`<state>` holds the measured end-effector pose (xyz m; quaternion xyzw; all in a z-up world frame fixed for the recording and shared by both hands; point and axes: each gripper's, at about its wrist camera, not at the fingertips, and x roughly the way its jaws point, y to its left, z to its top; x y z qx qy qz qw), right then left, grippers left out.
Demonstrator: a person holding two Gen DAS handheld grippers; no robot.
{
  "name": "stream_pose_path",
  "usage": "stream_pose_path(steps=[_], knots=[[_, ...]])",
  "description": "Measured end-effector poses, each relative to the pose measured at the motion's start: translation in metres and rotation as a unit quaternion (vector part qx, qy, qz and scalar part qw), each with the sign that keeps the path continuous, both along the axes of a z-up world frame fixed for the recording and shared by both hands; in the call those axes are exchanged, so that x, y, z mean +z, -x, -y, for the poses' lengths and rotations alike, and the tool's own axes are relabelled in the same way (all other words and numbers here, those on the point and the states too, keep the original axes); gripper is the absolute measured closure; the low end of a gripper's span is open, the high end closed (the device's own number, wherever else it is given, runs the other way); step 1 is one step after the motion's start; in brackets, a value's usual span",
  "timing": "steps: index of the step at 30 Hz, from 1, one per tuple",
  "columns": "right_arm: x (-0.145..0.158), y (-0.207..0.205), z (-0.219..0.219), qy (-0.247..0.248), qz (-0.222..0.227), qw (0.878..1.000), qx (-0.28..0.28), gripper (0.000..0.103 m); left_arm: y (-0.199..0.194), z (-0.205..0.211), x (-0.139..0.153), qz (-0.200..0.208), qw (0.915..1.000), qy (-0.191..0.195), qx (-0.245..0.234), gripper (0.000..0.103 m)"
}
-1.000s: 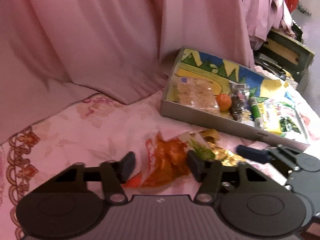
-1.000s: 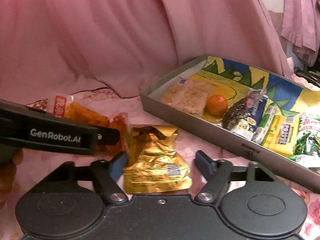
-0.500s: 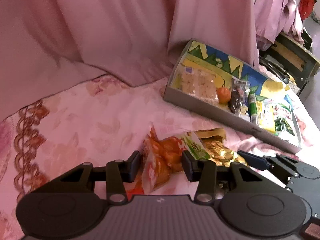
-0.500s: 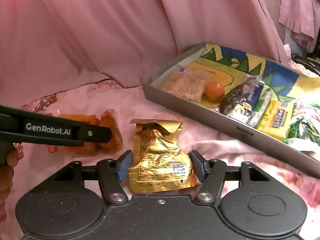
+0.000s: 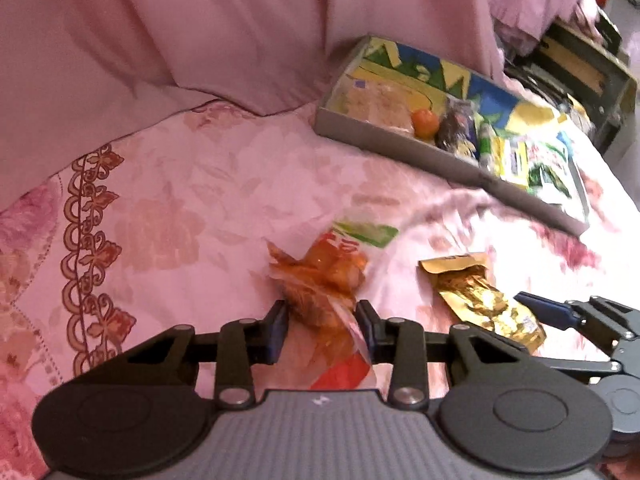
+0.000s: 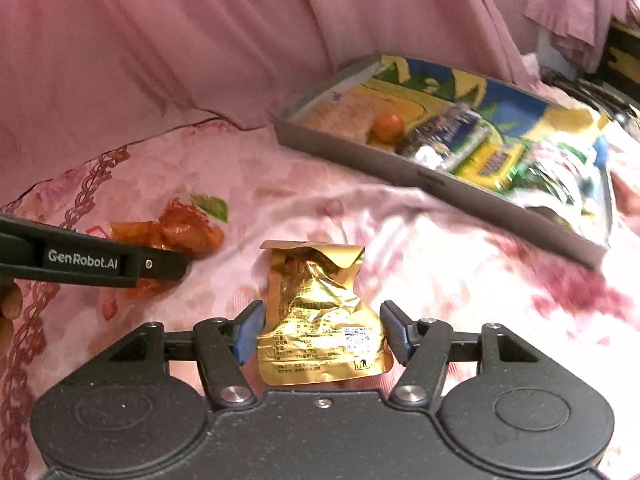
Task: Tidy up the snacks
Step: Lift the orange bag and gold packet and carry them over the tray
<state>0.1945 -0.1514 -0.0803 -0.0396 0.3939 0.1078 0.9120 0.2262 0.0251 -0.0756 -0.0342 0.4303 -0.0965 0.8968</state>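
While your left gripper (image 5: 322, 330) draws its jaws together, the orange snack bag (image 5: 320, 280) sits between its dark pads, and the pads already pinch the crinkled plastic on both sides. Most of that bag sticks out past the fingertips over the pink floral bedspread (image 5: 180, 208), with a green corner at its far end.

Your right gripper (image 6: 322, 330) has the gold foil pouch (image 6: 316, 312) between its blue pads (image 6: 248, 332); both pads lie against the pouch's edges, clamped on its lower half, and the torn top points away from you. Seen from the right wrist, the left gripper's arm comes in from the left, just beside the pouch, with a hand (image 6: 8, 304) at the frame edge.

Farther out, up and to the right of both grippers, a grey tray (image 5: 400, 140) with a colourful cartoon lining rests on the bedspread. It holds a pale cracker pack (image 5: 380, 102), a small orange fruit (image 5: 425, 122) and several green and yellow packets (image 5: 532, 160), blurred here. Behind the tray hangs pink cloth (image 5: 200, 32).
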Motion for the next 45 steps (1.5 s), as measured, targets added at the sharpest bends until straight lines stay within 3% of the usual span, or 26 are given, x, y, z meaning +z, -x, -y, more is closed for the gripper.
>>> stream_pose_path(steps=[4,6,8,14,17,19,23,32,45], knots=[[0.004,0.02,0.004,-0.005,-0.004,1.0,-0.005,0.039,0.002,0.0,0.002,0.001,1.0,0.001,0.005,0.063],[0.005,0.025,0.005,-0.009,-0.001,1.0,-0.007,0.039,0.001,-0.003,0.0,0.002,0.9998,0.01,0.016,0.058],[0.003,0.026,0.006,-0.012,-0.001,1.0,-0.008,0.039,-0.001,-0.004,-0.001,0.007,0.9996,0.005,0.025,0.046],[-0.002,0.022,0.009,-0.029,0.001,0.999,-0.016,0.038,-0.009,-0.009,-0.005,0.023,0.9989,0.008,0.041,0.032],[-0.006,0.018,0.007,-0.03,0.002,0.999,-0.016,0.038,-0.014,-0.01,-0.008,0.021,0.9988,0.014,0.041,0.035],[-0.009,0.017,0.004,-0.025,0.003,1.0,-0.016,0.038,-0.014,-0.008,-0.008,0.02,0.9992,0.014,0.032,0.048],[-0.01,0.015,0.0,-0.019,0.014,1.0,-0.017,0.038,-0.01,-0.002,-0.005,0.022,0.9992,0.009,0.032,0.052],[0.003,0.021,-0.003,-0.014,0.056,0.998,-0.017,0.039,-0.007,-0.002,0.002,0.015,0.9982,0.037,0.044,0.052],[0.019,0.024,0.004,-0.014,0.108,0.993,-0.037,0.039,-0.002,0.007,0.024,0.056,0.9959,0.058,0.041,0.052]])
